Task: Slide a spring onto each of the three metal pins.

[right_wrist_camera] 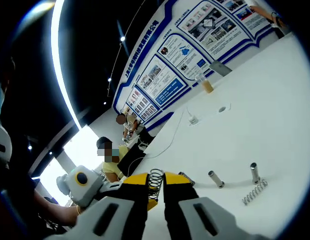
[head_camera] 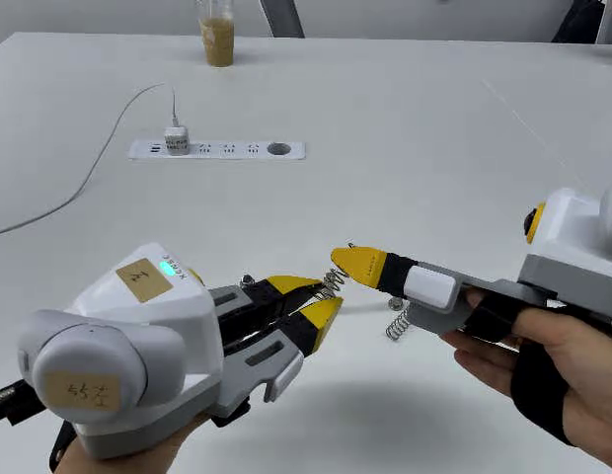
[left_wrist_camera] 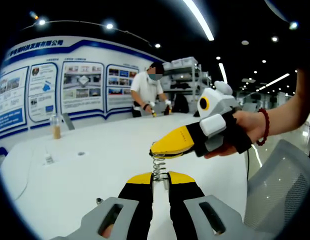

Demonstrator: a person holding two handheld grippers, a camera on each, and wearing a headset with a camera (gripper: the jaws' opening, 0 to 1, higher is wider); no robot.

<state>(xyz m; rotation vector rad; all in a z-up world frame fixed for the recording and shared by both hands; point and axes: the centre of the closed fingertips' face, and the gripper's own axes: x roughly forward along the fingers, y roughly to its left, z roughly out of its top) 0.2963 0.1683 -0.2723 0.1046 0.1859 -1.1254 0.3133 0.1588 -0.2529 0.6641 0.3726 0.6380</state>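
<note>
Where they meet, left tool [left_wrist_camera: 161,176] pinches spring [left_wrist_camera: 158,165] at its base, right tool [right_wrist_camera: 156,177] nipping its top.

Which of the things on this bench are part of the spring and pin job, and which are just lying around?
Job: gripped spring, loose spring, metal pin, second metal pin.
Lying about: power strip, charger, cup of drink.
</note>
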